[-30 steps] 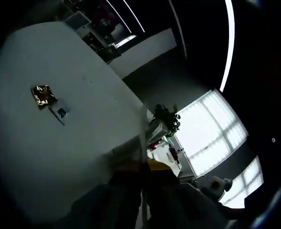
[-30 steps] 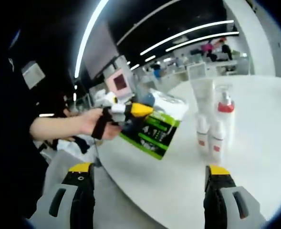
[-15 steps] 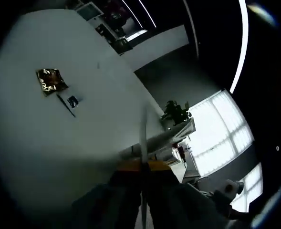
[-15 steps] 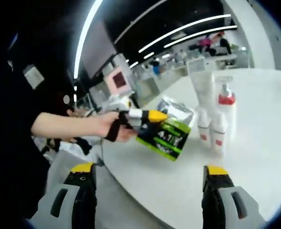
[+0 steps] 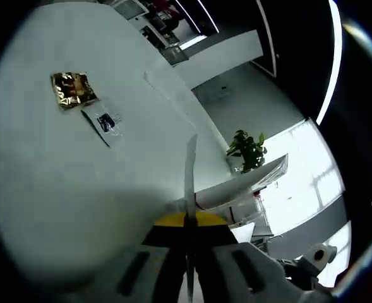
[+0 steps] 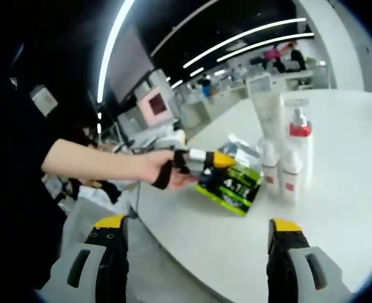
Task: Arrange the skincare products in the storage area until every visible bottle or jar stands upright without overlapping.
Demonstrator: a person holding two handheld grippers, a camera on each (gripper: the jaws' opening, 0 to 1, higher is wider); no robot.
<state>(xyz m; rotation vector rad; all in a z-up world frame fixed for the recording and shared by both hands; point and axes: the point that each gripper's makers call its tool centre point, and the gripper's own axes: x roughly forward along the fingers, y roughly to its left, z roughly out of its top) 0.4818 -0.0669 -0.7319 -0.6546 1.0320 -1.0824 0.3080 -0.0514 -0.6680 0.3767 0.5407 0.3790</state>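
Skincare products stand grouped at the right of centre in the right gripper view, on a round white table (image 6: 337,208): a tall white tube (image 6: 269,117), a clear pump bottle with a red collar (image 6: 299,142), and two small white bottles with red labels (image 6: 282,177) in front of them, all upright and close together. Just left of that group, the left gripper (image 6: 227,163), held in a person's hand (image 6: 163,170), is clamped on the edge of a green-and-black pouch (image 6: 233,183), which hangs tilted with its lower edge at or near the tabletop. At the bottom of the same view the right gripper (image 6: 195,243) has its yellow-tipped jaws spread wide apart, with nothing between them.

In the left gripper view, the jaws meet at bottom centre on a thin pale edge of the pouch (image 5: 190,189) that rises up the middle of the frame. In the upper left of that frame a gold foil sachet (image 5: 72,89) and a small white packet with blue print (image 5: 107,122) lie flat on the table, just beside each other. A potted plant (image 5: 249,148) stands at right of centre by bright windows.
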